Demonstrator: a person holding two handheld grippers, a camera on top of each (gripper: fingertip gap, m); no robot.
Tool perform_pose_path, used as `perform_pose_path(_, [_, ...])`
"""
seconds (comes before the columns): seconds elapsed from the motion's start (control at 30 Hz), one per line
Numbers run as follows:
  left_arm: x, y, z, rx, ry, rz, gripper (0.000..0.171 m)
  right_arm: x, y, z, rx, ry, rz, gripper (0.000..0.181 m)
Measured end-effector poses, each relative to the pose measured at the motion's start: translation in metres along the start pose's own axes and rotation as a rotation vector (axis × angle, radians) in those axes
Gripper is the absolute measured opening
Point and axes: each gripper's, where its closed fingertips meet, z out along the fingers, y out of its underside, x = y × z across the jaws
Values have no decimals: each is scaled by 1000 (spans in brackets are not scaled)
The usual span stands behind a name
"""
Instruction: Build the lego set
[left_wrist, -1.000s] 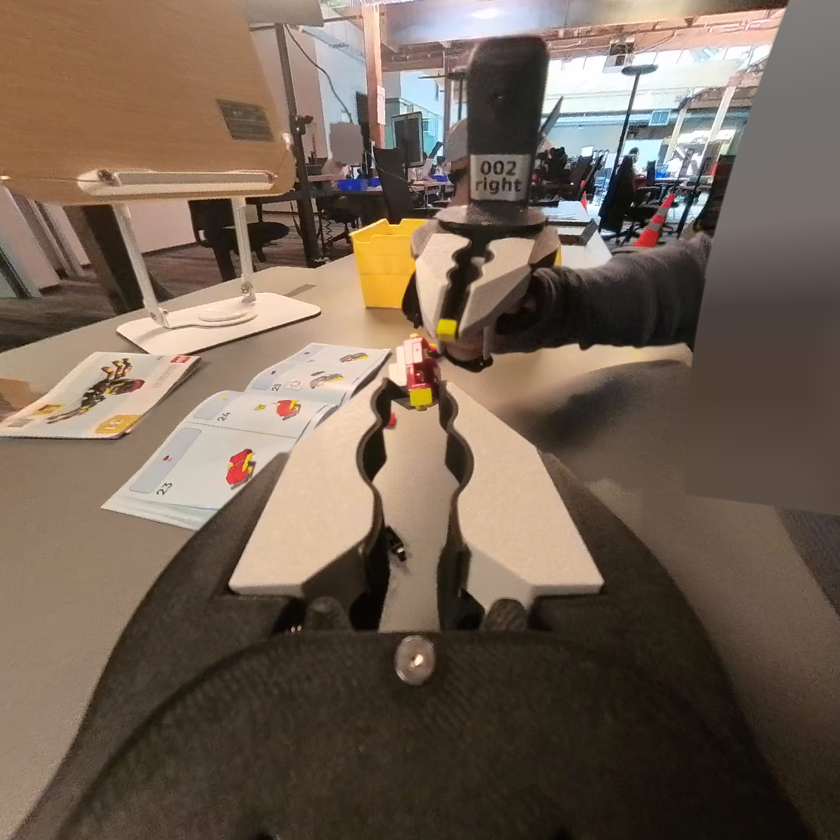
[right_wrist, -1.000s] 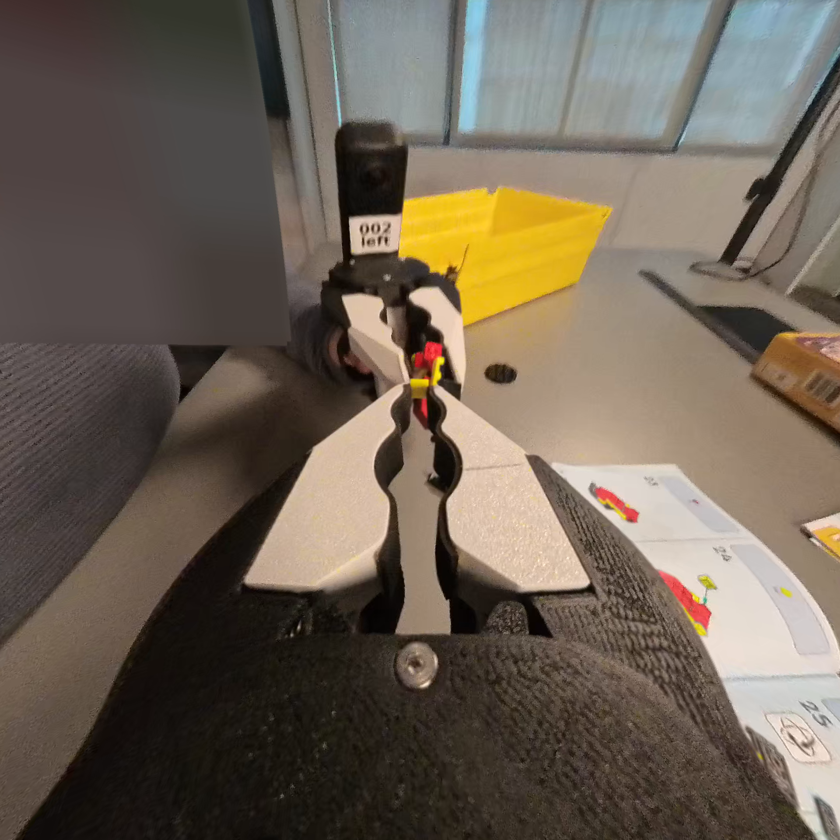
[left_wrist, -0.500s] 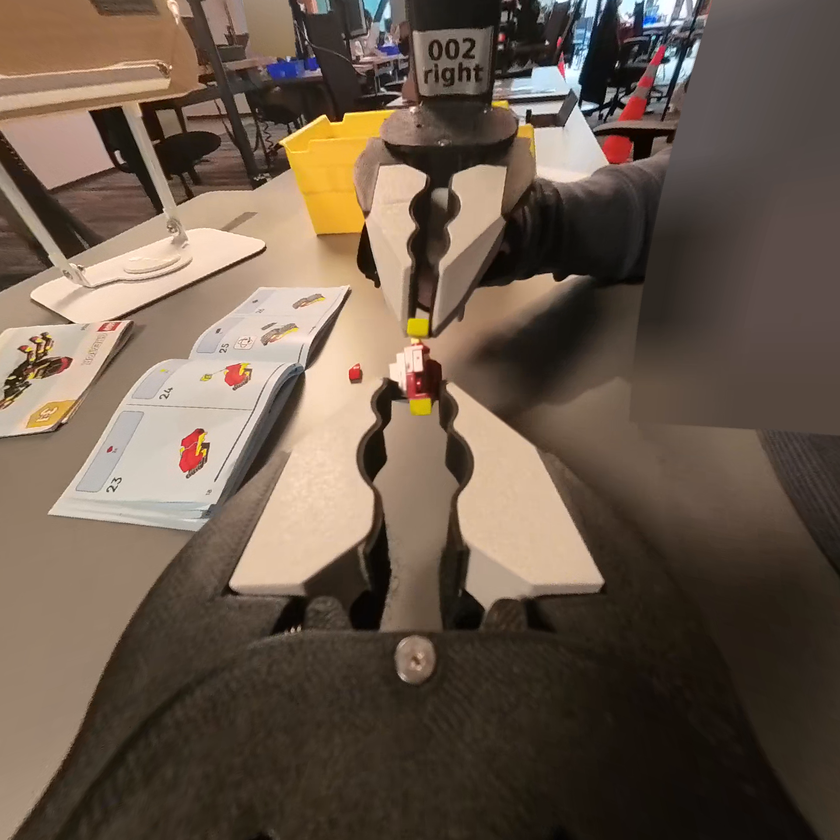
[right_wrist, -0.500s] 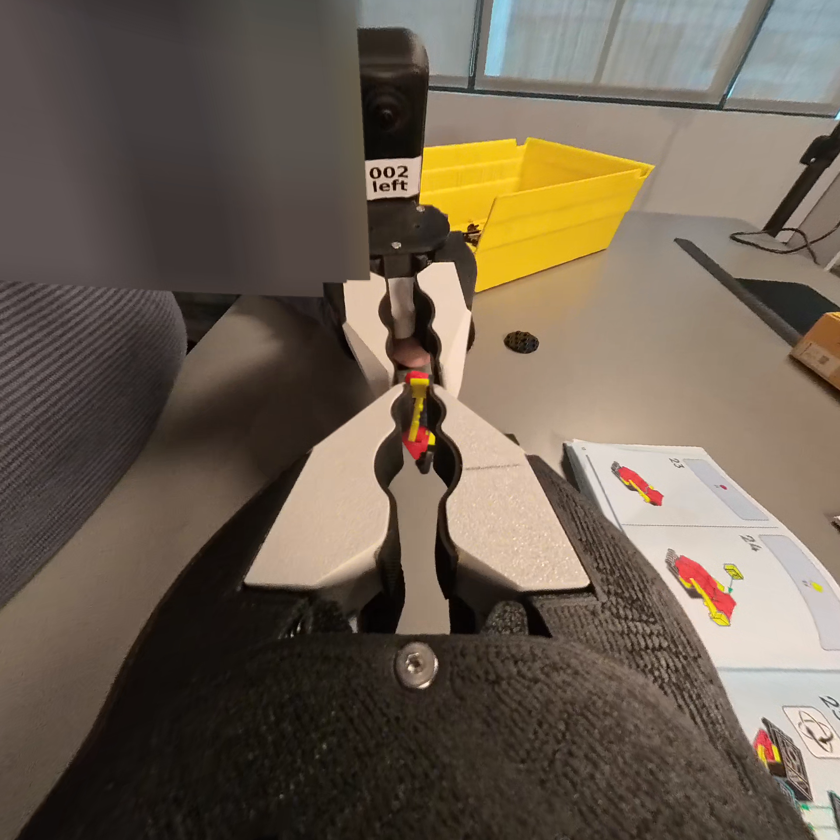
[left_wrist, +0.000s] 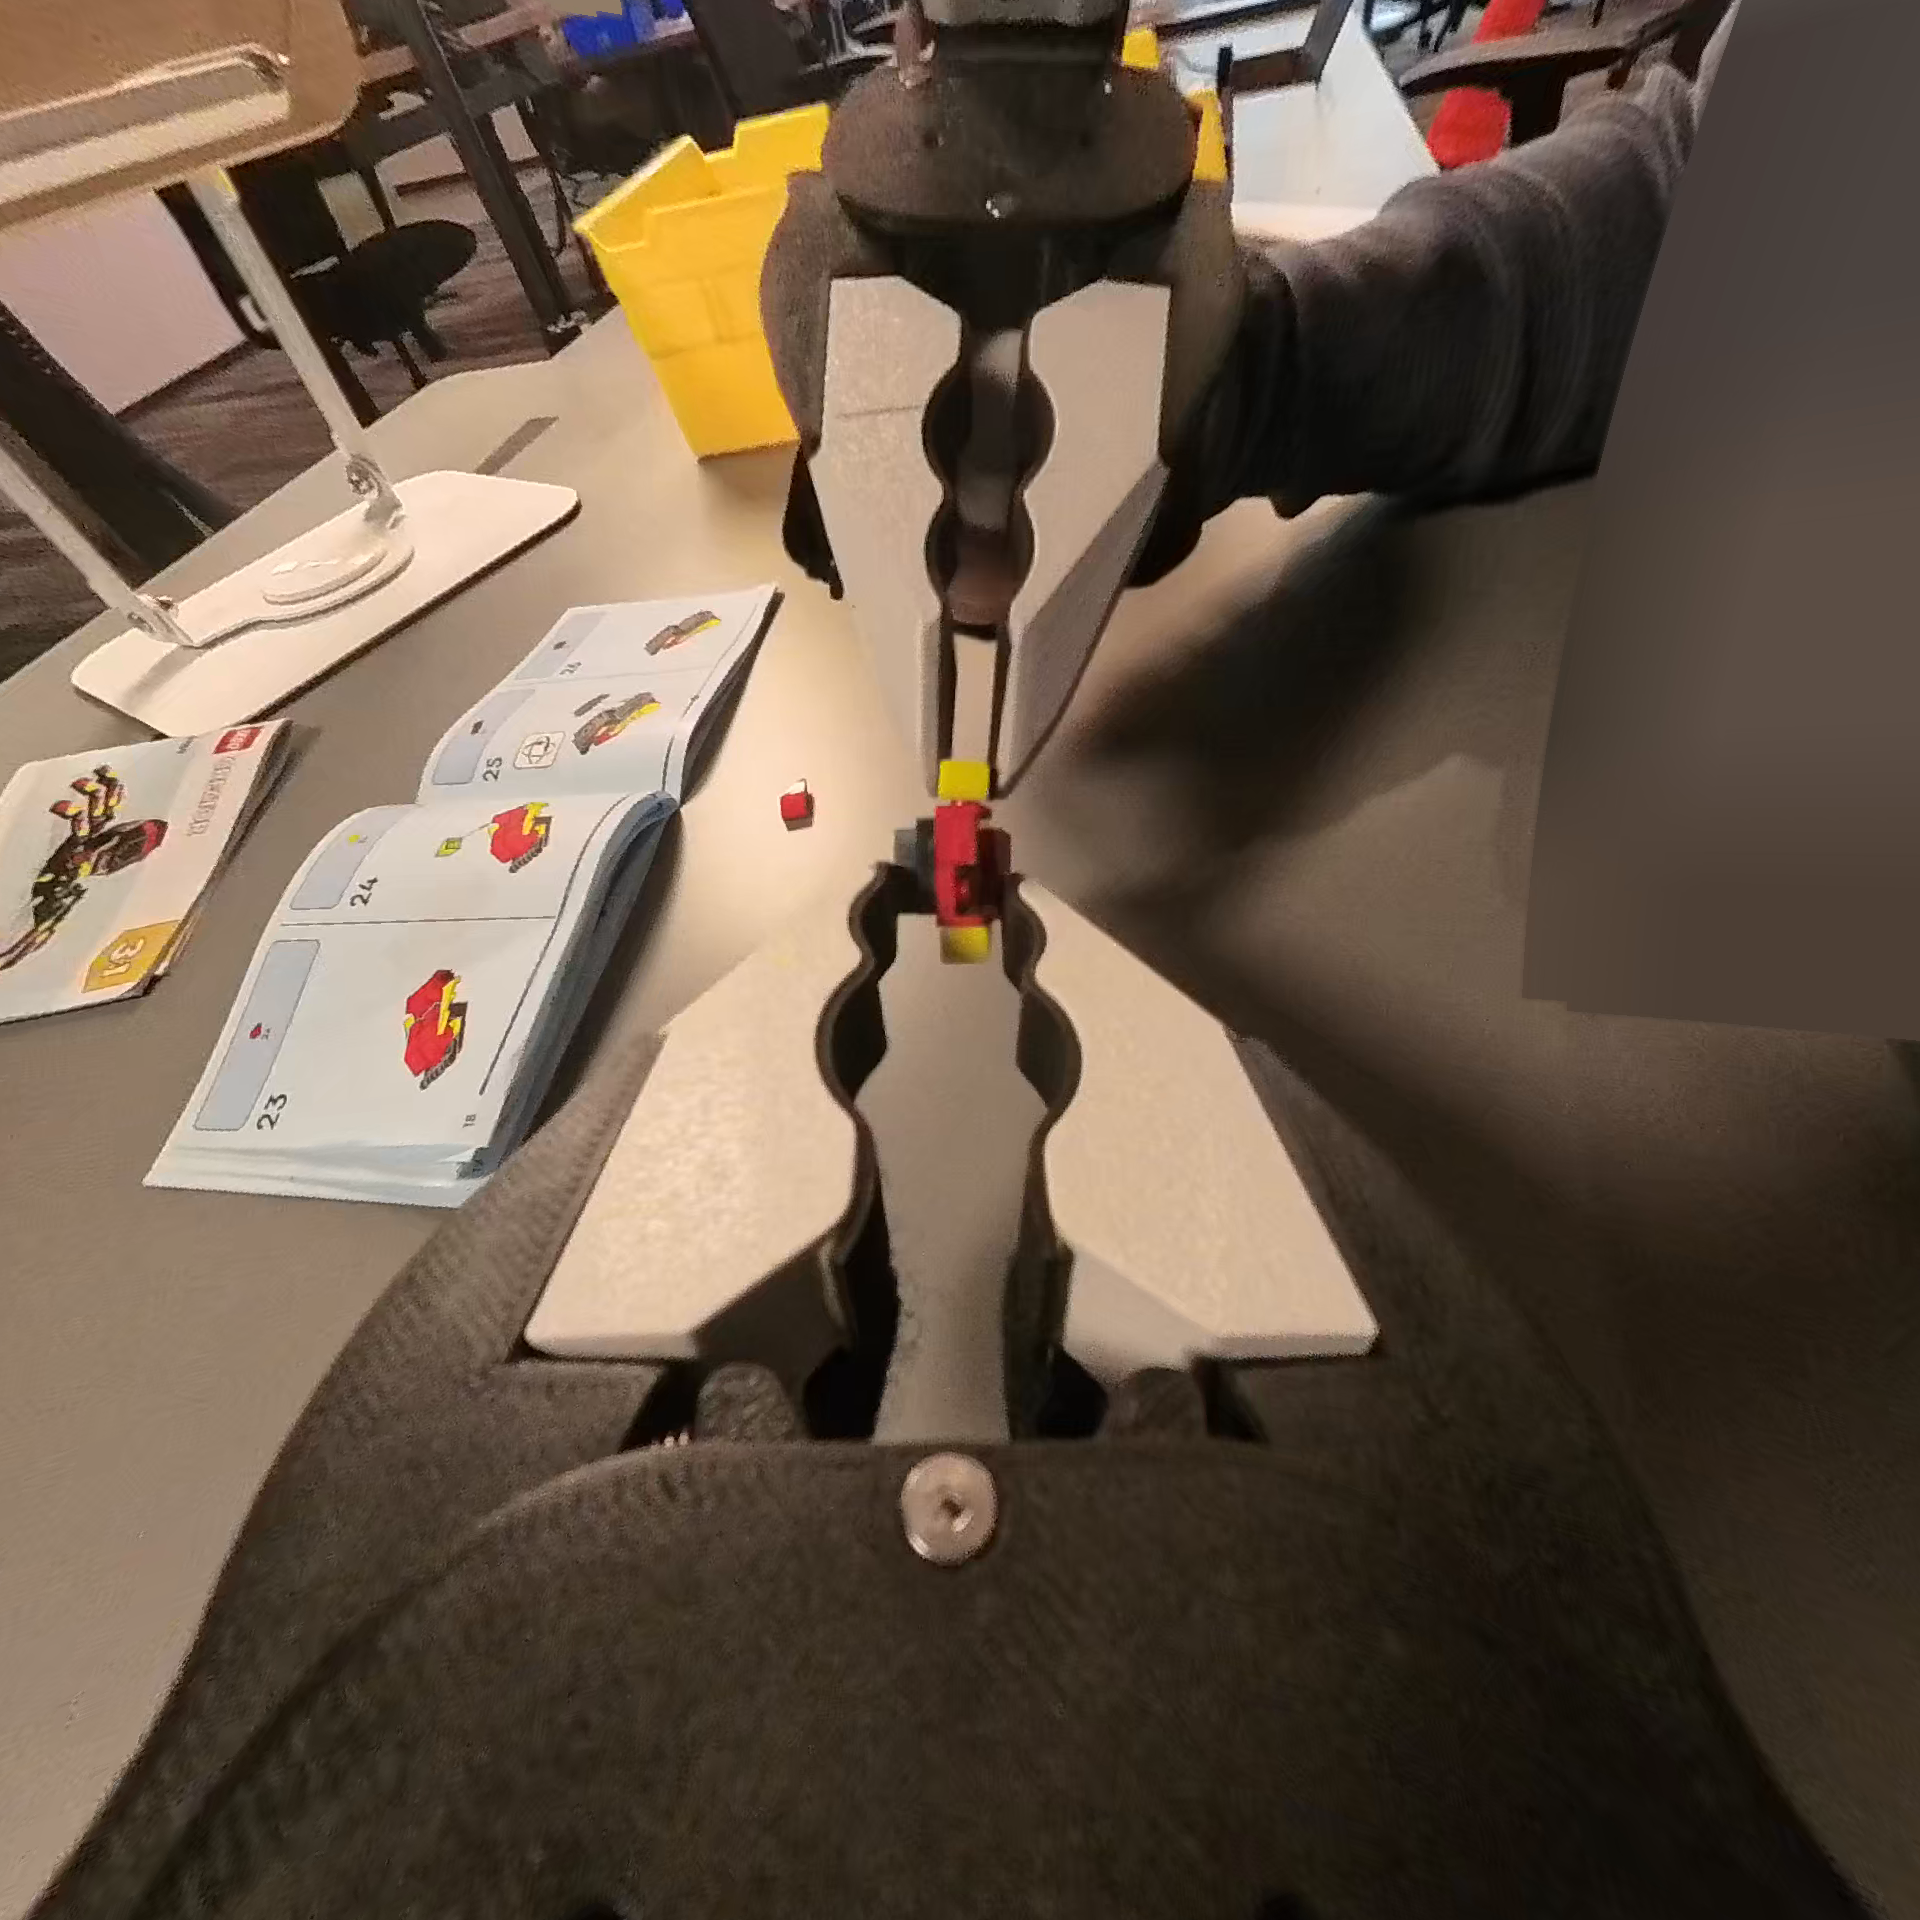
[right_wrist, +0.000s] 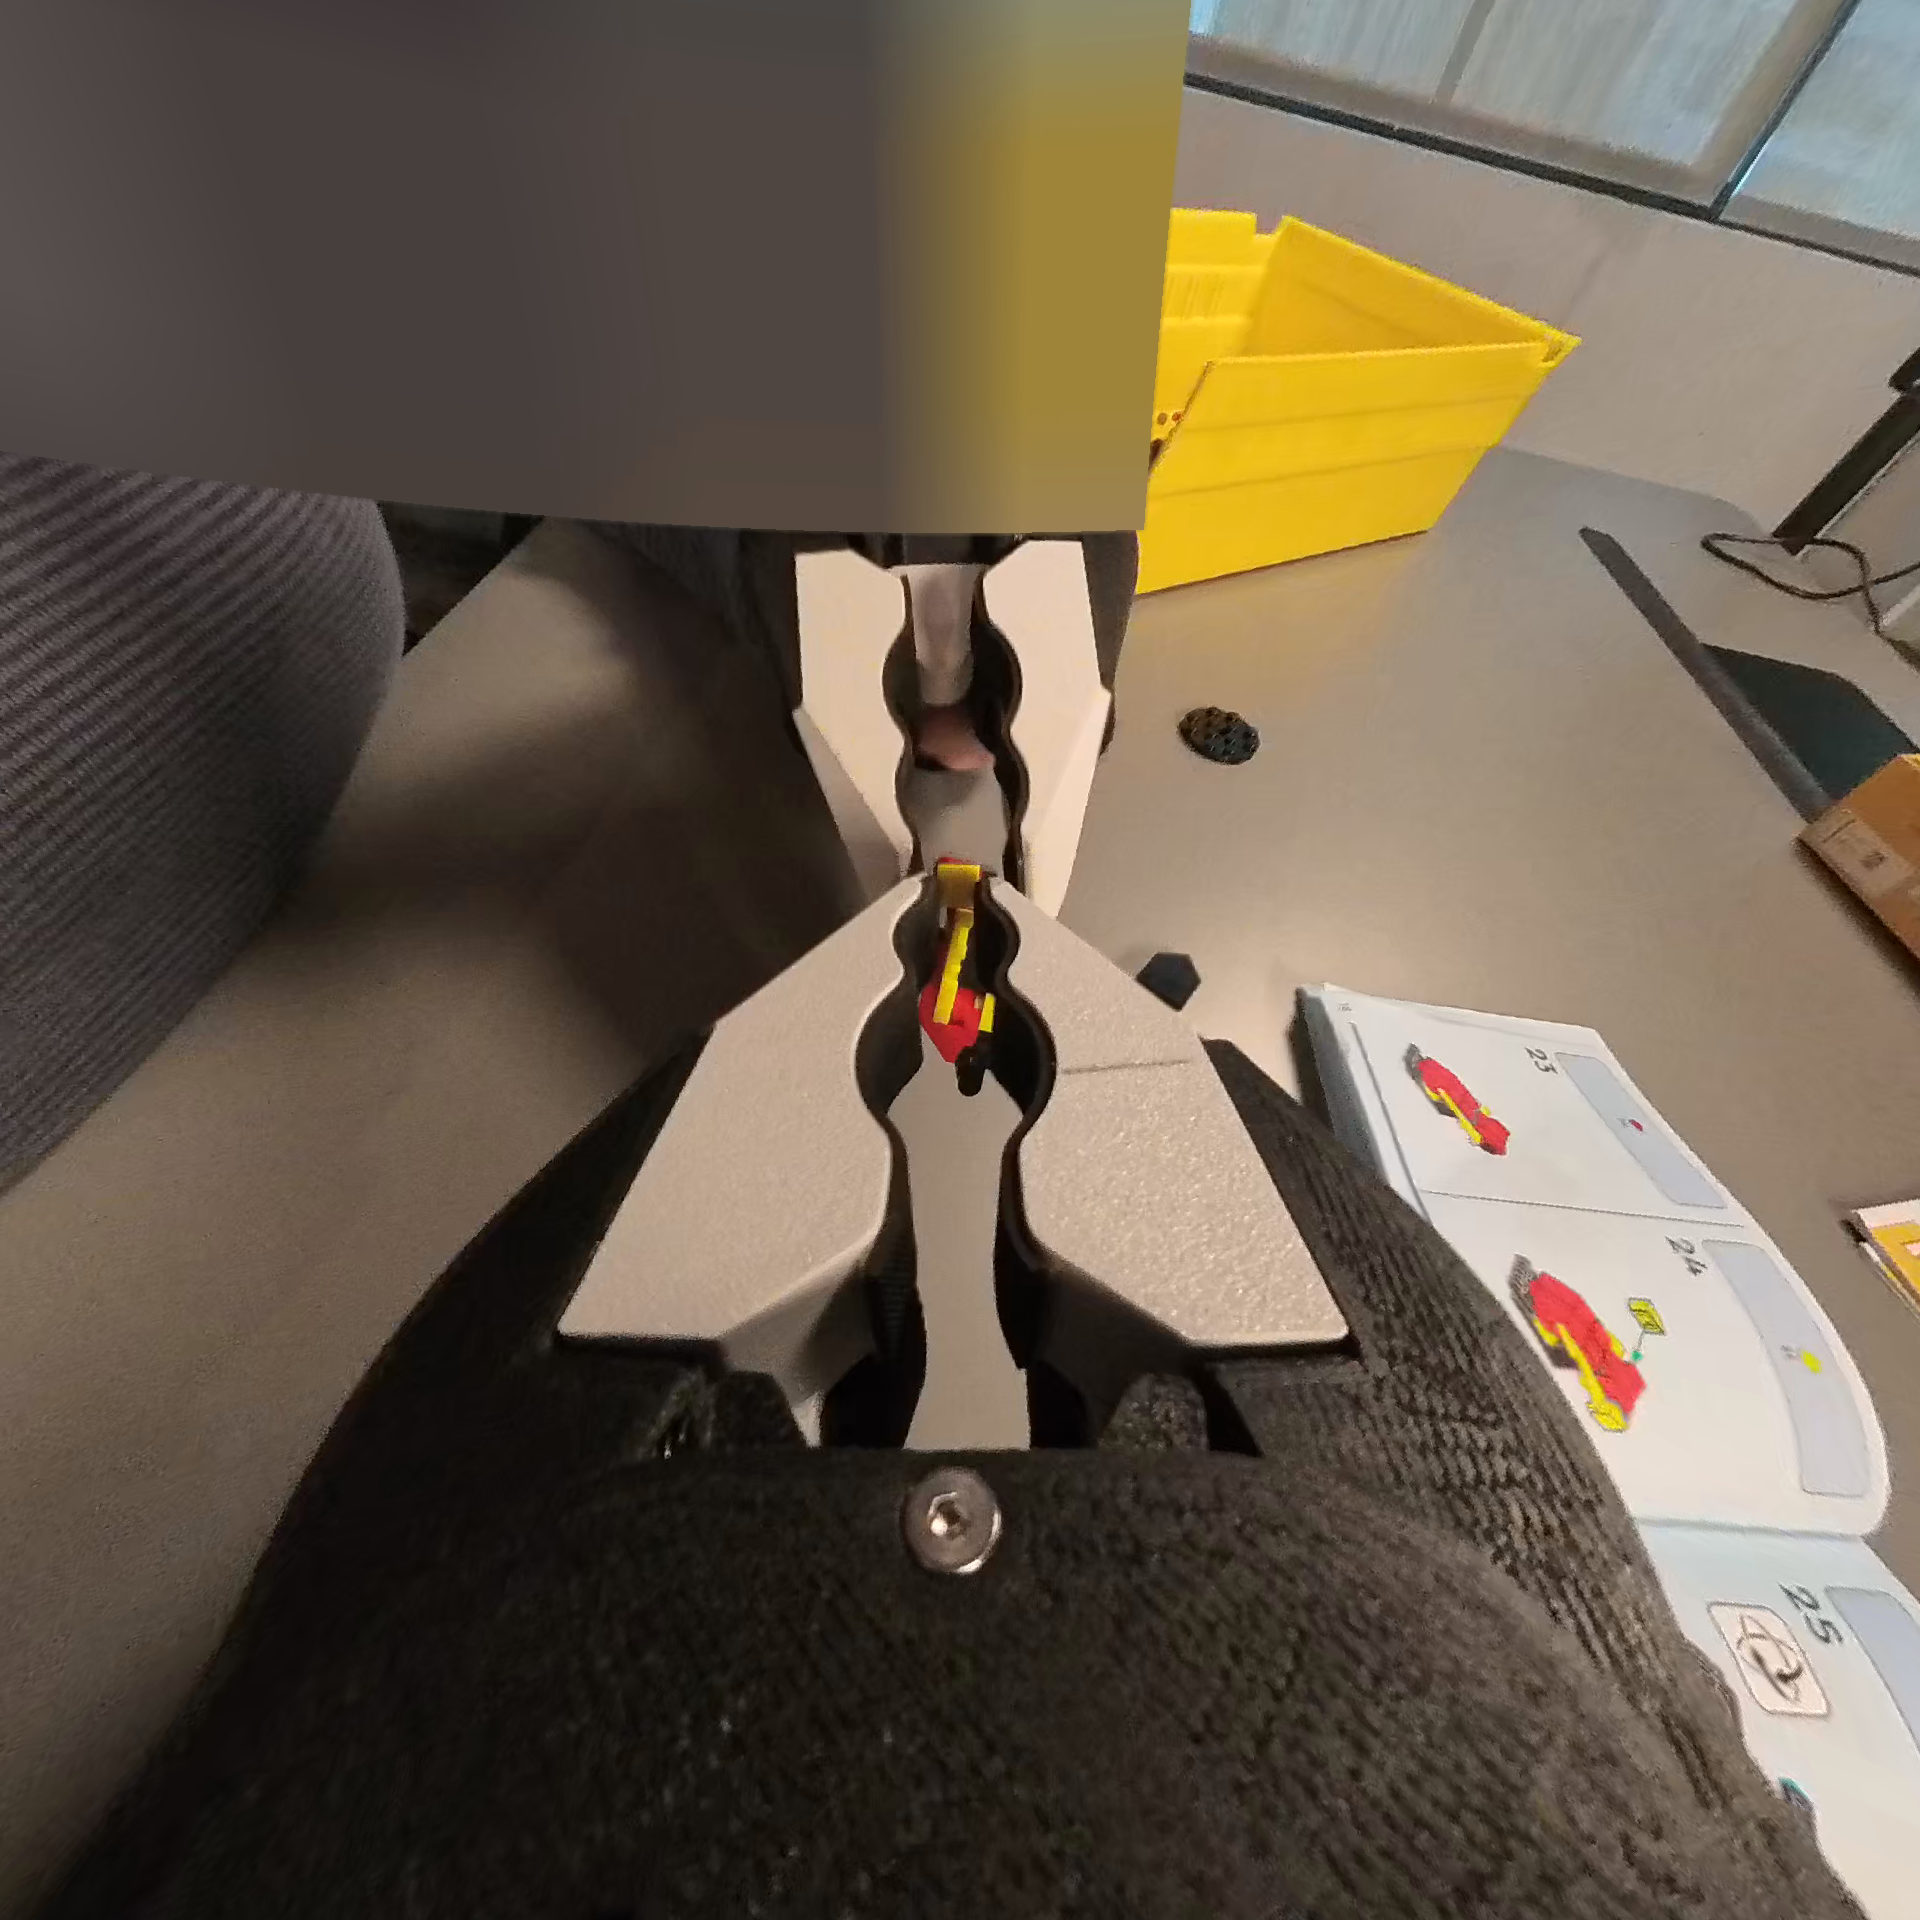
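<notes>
My left gripper (left_wrist: 951, 896) is shut on a small red Lego assembly (left_wrist: 961, 878) with a yellow end, held above the grey table (left_wrist: 312, 1351). My right gripper (left_wrist: 966, 771) comes in from the far side, tip to tip, shut on a small yellow piece (left_wrist: 961, 779) that sits right at the assembly's top end. In the right wrist view my right gripper (right_wrist: 958, 881) pinches the yellow piece (right_wrist: 956, 875). The red and yellow assembly (right_wrist: 956, 1013) shows through the gap between its fingers, and the left gripper's white fingers (right_wrist: 842, 727) show beyond.
A loose red piece (left_wrist: 797, 808) lies on the table by the open instruction booklet (left_wrist: 436, 956). A second booklet (left_wrist: 94, 862), a lamp base (left_wrist: 312, 582) and a yellow bin (left_wrist: 717, 301) stand farther off. A small black piece (right_wrist: 1169, 977) lies near the booklet (right_wrist: 1558, 1195). A cardboard box (right_wrist: 1870, 862) is at the right. Less than 4 cm separates the two grippers' tips.
The two grippers have closed the gap between them. The yellow piece has come down onto the top end of the red assembly. Both views have tilted down toward the table.
</notes>
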Motion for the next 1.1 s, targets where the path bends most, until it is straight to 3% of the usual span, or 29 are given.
perform_pose_path(0.27, [7, 12, 7, -92, -5, 87, 19, -7, 13, 11, -97, -4, -24, 4])
perform_pose_path(0.57, [10, 33, 14, -240, -6, 146, 19, -8, 36, 19, -378, 32, -51, 4])
perform_pose_path(0.73, [10, 41, 14, -293, -2, 146, 20, -7, 40, 22, -358, 11, 10, 4])
perform_pose_path(0.87, [14, 43, 8, -293, 60, 91, 33, -3, 43, 21, -350, 21, 22, 4])
perform_pose_path(1.1, [16, 39, 0, -246, 144, 23, 21, -4, 37, 18, -304, 24, 31, 4])
